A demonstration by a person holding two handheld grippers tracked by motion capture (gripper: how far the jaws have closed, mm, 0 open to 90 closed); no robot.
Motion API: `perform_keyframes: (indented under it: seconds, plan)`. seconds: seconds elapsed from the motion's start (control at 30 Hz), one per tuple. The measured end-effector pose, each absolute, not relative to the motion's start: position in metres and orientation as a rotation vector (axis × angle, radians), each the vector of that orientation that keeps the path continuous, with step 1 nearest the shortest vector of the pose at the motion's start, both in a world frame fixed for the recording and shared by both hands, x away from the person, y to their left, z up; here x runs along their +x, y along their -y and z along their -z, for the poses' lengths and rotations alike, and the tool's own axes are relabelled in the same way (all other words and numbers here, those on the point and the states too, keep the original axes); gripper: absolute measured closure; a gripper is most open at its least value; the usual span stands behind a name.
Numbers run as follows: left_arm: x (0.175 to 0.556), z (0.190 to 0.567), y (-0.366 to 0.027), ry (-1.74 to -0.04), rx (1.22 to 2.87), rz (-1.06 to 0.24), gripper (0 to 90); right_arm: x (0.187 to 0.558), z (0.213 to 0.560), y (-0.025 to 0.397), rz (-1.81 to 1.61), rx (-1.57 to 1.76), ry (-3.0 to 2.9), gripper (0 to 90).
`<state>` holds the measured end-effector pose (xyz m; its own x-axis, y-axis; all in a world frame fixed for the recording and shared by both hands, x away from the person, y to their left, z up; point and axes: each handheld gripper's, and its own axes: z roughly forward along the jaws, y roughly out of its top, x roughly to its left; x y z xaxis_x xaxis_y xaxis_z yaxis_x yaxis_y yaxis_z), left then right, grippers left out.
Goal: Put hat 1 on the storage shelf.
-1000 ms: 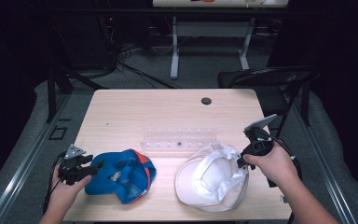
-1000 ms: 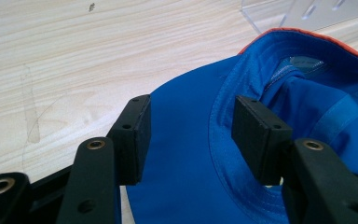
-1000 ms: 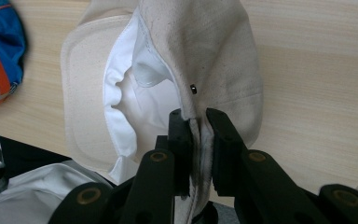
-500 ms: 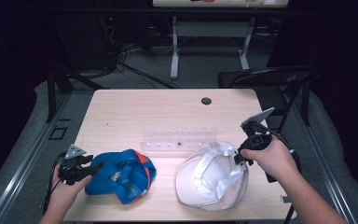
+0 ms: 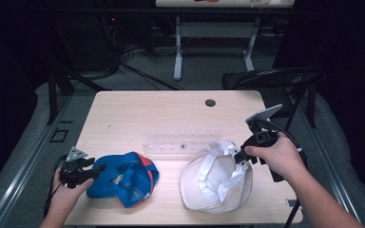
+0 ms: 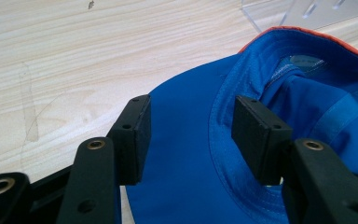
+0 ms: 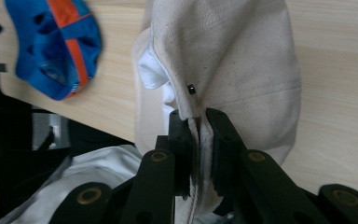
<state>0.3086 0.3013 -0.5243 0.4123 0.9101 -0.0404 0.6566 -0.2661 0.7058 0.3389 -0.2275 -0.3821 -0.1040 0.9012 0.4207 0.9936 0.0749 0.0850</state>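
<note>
Dark floor, cables and a folding chair (image 5: 271,78) ring a pale wooden bench (image 5: 138,114) that carries everything in play. Beyond both tools, toward the far side, lies a clear plastic rack (image 5: 180,141), flat and untouched; farther off sits a small black cap (image 5: 210,102) in the bench top.

Largest of the worked things is the white cap (image 5: 217,179), which lies crown-down just ahead of the right tool (image 5: 240,156). That tool is clamped tight on a fold of the cap's rim, seen in the right gripper view as cloth pinched between the closed jaws (image 7: 196,140). The rim stands raised there, so the grip seems meant to lift or turn the cap while the rest still drags on the bench.

Smaller, the blue cap (image 5: 123,178), with its orange trim, rests directly in front of the left tool (image 5: 96,169). In the left gripper view the left tool (image 6: 190,135) stands wide apart over the cap's brim (image 6: 182,163), pads on either side and gripping nothing. It looks lined up to close on the brim, probably the firmest edge to take hold of.
</note>
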Motion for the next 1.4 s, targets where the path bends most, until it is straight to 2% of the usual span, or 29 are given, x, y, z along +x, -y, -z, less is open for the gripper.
perform_keyframes:
  seconds: [0.83, 1.4]
  plan:
    - [0.308, 0.522, -0.298, -1.324, 2.039, -0.498, 48.0, 0.336, 0.372, 0.228, 0.834, -1.635, 1.79, 81.4]
    - [0.306, 0.52, -0.288, -1.3, 2.08, -0.496, 47.9, 0.342, 0.359, 0.228, 1.006, -1.592, 1.685, 81.4]
